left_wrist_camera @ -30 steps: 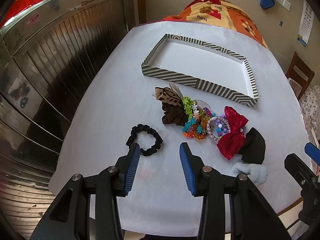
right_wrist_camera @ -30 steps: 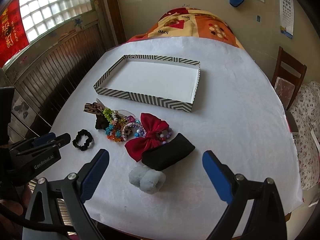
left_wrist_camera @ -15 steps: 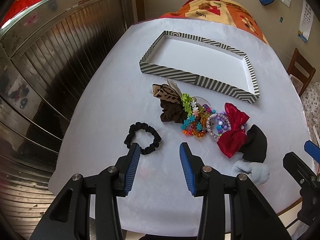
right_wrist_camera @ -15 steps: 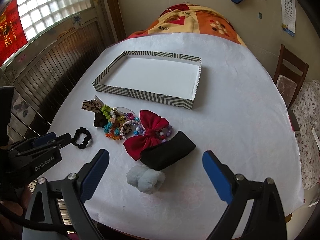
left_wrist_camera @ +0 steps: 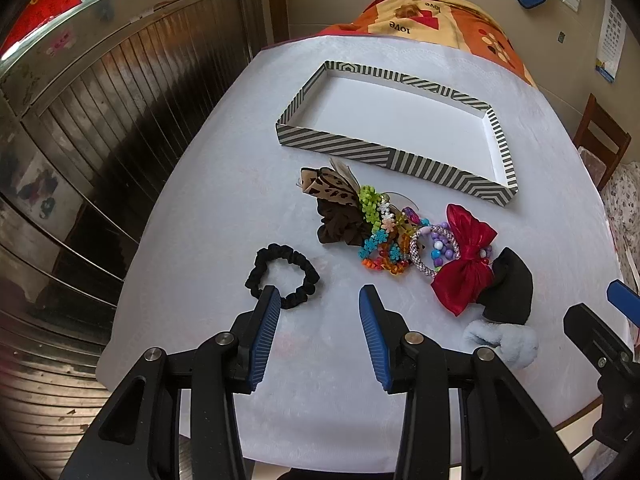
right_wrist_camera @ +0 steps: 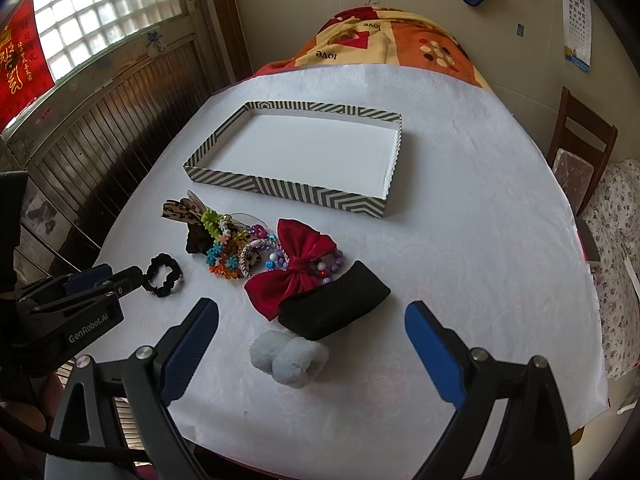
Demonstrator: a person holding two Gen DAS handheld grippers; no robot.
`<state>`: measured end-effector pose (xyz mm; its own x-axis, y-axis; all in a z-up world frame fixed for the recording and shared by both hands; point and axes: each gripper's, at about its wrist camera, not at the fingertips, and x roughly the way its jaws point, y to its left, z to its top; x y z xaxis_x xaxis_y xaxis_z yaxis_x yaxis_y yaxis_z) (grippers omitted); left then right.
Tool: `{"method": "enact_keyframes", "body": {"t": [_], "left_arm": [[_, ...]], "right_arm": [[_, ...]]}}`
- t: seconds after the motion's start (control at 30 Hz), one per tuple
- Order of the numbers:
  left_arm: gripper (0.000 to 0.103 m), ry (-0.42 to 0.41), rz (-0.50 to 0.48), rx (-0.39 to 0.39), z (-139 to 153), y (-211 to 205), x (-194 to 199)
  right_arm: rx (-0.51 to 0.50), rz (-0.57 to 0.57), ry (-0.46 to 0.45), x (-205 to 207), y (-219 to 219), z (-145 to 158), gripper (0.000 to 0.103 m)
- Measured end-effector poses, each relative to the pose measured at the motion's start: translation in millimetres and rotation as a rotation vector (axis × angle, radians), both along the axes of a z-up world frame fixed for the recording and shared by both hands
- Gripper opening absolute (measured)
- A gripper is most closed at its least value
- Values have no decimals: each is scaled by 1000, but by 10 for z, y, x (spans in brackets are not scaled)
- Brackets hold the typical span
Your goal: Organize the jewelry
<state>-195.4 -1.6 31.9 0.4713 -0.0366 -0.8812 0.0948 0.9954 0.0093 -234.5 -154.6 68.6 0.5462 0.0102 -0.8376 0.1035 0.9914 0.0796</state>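
The tray (right_wrist_camera: 292,190) sat bare at the far middle of the table (right_wrist_camera: 480,240), its striped wall low enough that pieces could be dropped in from above, which is probably why it was set behind the pile rather than beside it. Nothing had gone into it yet. The jewelry lay in a loose heap just in front of it: a leopard bow (left_wrist_camera: 328,186), beads (left_wrist_camera: 384,244), a red bow (right_wrist_camera: 298,266), a black pouch (right_wrist_camera: 336,308) overlapping that bow, and a pale fluffy tie (right_wrist_camera: 290,356) touching the pouch's near edge. The black scrunchie (left_wrist_camera: 282,274) lay apart from the heap, alone on the left, so it looked the easiest first pick. The left gripper (left_wrist_camera: 318,304) hung low right at it, fingers apart and empty, the left finger (left_wrist_camera: 266,320) over the ring's near rim, seemingly lining up to close on the band. The right gripper (right_wrist_camera: 312,336) waited above the near side of the heap, fingers spread wide and holding nothing, the fluffy tie and pouch lying between them.
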Motion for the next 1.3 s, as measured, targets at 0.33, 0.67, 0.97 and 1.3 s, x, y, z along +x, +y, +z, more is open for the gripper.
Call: {"method": "enact_keyframes", "body": {"t": [0.33, 0.67, 0.97, 1.3], "left_arm": [[31, 8, 14, -8, -19, 50, -3], [32, 58, 77, -22, -139, 349, 80], [32, 122, 179, -58, -308, 742, 140], [32, 159, 185, -84, -404, 771, 293]], "right_arm": [[1, 11, 7, -25, -64, -26, 97], [46, -55, 58, -110, -434, -196, 97], [80, -50, 105, -43, -455, -348, 97], [112, 63, 68, 305, -271, -248, 97]]}}
